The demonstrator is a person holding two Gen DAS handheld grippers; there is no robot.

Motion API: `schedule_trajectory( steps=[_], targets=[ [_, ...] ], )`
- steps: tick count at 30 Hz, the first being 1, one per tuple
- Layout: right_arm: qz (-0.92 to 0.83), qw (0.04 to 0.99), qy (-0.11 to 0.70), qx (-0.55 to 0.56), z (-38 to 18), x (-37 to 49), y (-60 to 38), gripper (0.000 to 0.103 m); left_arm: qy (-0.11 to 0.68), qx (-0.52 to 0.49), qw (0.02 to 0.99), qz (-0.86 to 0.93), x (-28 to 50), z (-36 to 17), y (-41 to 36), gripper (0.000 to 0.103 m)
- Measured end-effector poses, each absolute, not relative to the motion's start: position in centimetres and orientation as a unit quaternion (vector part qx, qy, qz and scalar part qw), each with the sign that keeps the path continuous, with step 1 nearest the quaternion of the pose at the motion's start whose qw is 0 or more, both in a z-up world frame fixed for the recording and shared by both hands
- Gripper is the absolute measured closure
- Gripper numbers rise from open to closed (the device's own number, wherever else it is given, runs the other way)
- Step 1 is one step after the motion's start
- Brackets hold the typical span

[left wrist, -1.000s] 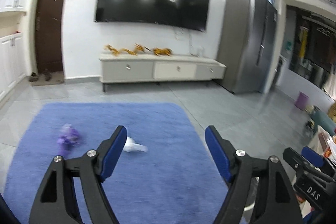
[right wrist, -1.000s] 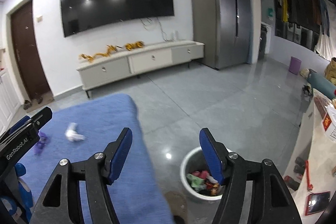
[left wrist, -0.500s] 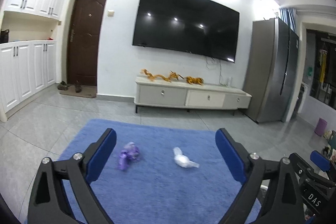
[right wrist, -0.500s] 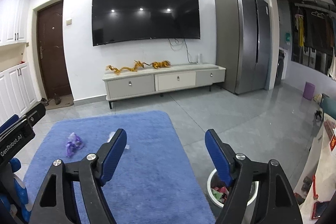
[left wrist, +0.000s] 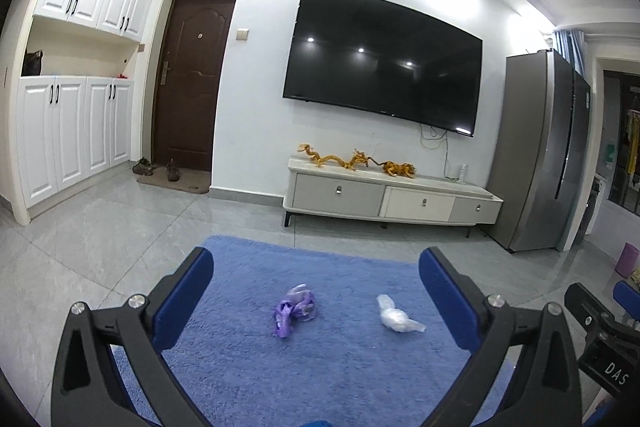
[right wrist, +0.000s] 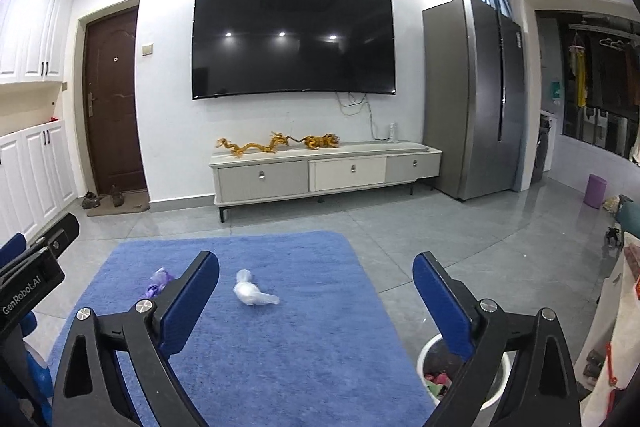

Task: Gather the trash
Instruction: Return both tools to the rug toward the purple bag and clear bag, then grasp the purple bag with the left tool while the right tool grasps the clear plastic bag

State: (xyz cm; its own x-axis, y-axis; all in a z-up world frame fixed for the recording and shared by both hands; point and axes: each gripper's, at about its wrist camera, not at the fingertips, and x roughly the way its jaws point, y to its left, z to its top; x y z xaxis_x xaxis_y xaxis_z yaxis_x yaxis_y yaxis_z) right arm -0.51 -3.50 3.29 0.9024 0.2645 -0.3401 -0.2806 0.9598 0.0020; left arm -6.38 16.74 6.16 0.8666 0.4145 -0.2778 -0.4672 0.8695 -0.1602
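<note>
Two empty tools faced two scraps of trash on a blue rug.

The left tool (left wrist: 316, 287) and the right tool (right wrist: 316, 291) were both opening, jaws spread wide with nothing between them. Ahead of the left tool lay a crumpled purple wrapper (left wrist: 294, 309), its long axis running away from the tool and slightly rightward. The clear plastic wad (right wrist: 253, 294) lay ahead of the right tool, nearer its left finger, its tapered tail pointing right. Both rested on the rug (right wrist: 300, 347), apart from each other. The white bin (right wrist: 430, 359) stood below the right tool's right finger, beside the rug.
</note>
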Motion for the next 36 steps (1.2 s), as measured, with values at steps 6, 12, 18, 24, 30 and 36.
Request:
schedule_trajectory(
  steps=[6, 12, 18, 24, 30, 36],
  targets=[
    [0.148, 0.971, 0.186, -0.015, 1.8, 0.9, -2.0, 0.002, 0.135, -0.104, 0.953, 0.251, -5.1, 4.1, 18.9, 0.0],
    [0.162, 0.96, 0.23, -0.013, -1.3, 4.2, -1.1, 0.0, 0.185, -0.119, 0.938, 0.268, -2.9, -0.2, 23.7, 0.0],
    [0.188, 0.94, 0.284, -0.029, -5.3, 7.9, 0.6, 0.0, 0.252, -0.116, 0.929, 0.245, -0.7, -4.7, 27.6, 0.0],
    [0.233, 0.913, 0.33, -0.051, -8.2, 11.6, 3.3, 0.0, 0.297, -0.118, 0.926, 0.202, 2.0, -7.9, 29.4, 0.0],
    [0.272, 0.89, 0.358, -0.079, -10.1, 15.2, 6.7, 0.0, 0.32, -0.093, 0.929, 0.162, 7.2, -8.5, 28.4, 0.0],
    [0.29, 0.875, 0.374, -0.103, -11.8, 17.9, 8.7, 0.023, 0.349, -0.071, 0.922, 0.151, 12.0, -9.6, 27.9, 0.0]
  ],
)
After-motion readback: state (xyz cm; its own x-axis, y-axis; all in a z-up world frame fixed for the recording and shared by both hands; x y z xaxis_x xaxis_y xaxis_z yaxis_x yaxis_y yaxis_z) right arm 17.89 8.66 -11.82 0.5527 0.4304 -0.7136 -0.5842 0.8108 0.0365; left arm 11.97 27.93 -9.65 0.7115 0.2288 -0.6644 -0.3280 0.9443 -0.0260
